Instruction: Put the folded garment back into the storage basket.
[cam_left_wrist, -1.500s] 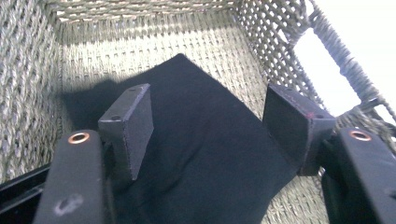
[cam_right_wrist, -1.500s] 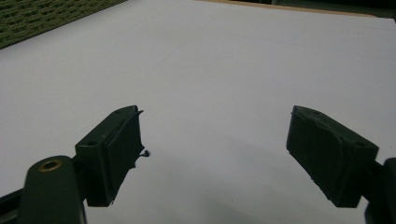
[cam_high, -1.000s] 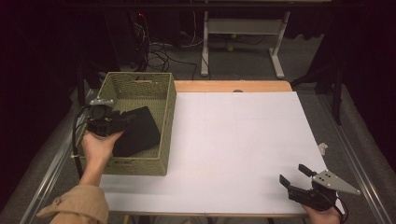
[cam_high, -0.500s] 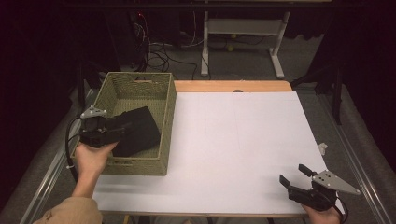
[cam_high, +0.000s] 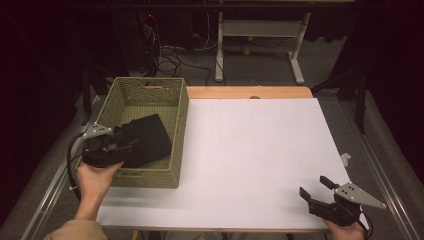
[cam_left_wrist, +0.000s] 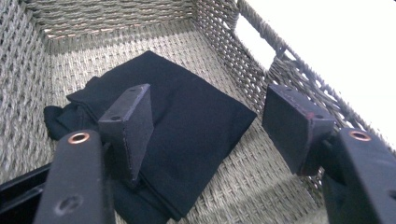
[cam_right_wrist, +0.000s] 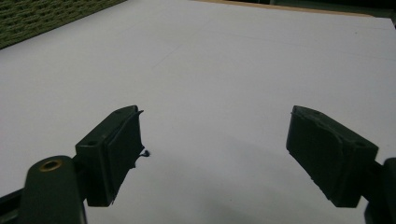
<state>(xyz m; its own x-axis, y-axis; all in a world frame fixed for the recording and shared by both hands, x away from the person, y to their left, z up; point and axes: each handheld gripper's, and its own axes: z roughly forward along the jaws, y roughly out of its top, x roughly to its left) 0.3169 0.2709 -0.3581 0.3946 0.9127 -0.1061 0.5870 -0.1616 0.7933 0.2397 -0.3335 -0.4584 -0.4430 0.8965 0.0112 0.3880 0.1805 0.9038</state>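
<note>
Writing is nowhere legible; your left tongs gape over the folded black cloth in the basket, your right tongs gape above the counter.

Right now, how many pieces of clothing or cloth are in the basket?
1: a folded black cloth lies on the floor of the olive-green woven basket, beneath the open left gripper. Anything tucked under its folds would be hidden.
</note>
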